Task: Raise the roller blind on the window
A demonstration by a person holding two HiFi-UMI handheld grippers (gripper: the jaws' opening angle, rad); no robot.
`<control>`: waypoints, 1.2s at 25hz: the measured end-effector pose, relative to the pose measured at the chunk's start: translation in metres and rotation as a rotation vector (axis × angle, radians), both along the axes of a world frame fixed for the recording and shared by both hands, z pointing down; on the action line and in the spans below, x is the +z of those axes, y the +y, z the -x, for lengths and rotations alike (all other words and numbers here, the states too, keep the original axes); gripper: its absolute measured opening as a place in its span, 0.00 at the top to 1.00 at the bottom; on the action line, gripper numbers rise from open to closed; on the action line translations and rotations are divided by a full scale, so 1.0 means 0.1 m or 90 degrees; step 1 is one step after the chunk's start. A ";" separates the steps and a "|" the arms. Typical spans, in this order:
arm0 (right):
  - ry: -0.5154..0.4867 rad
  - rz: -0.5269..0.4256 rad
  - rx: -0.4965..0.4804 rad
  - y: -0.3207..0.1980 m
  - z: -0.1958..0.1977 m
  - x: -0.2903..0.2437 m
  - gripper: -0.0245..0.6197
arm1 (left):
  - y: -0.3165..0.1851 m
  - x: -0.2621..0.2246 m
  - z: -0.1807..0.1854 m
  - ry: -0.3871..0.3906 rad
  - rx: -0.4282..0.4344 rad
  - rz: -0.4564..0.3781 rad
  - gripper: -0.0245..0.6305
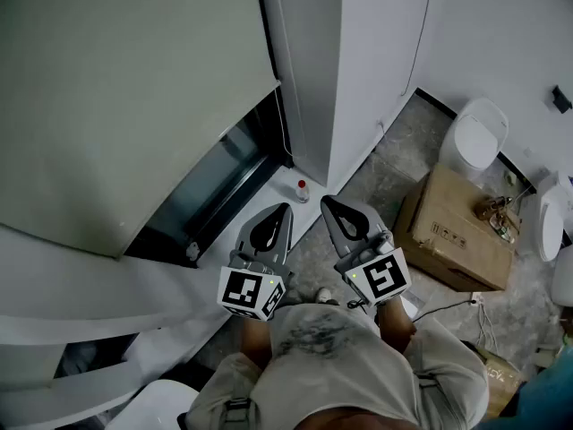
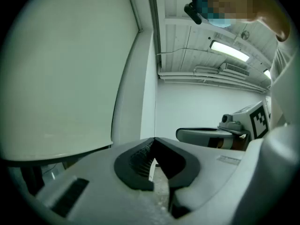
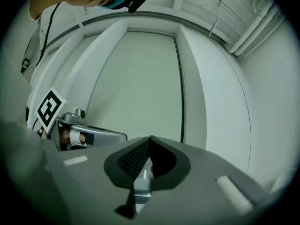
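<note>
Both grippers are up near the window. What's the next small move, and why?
Probably open the left gripper and ease it toward the thin cord hanging at the roller blind's right edge. It and the right gripper are both shut on nothing, the blind covers most of the window, and the cord lies just ahead of the left jaws.

The roller blind (image 1: pixel 116 88) is seen in plain pale grey-green. The left gripper (image 1: pixel 283 211) and right gripper (image 1: pixel 329 204) are finished in grey with black pads (image 2: pixel 136 161), and each cube (image 1: pixel 251 292) is patterned with black-and-white squares. The floor (image 1: pixel 394 150) is mottled grey, the cardboard box (image 1: pixel 452 231) is brown, the toilet (image 1: pixel 474 137) is white, and the bottle (image 1: pixel 302 189) is capped in red.
</note>
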State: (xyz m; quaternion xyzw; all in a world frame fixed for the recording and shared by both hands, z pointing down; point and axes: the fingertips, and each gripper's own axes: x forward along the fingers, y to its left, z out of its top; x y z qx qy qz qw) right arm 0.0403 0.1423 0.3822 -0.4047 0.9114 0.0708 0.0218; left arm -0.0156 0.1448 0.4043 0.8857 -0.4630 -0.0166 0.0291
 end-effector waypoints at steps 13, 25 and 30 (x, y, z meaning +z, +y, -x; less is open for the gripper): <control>-0.028 -0.008 0.008 0.06 -0.06 -0.01 0.95 | 0.02 0.03 0.00 0.006 -0.011 0.005 0.96; -0.013 -0.010 0.016 -0.23 0.04 0.03 0.95 | -0.25 0.06 0.09 0.014 -0.008 0.008 0.96; -0.001 -0.014 0.023 -0.49 0.17 0.00 0.95 | -0.53 0.04 0.20 0.015 0.001 0.007 0.96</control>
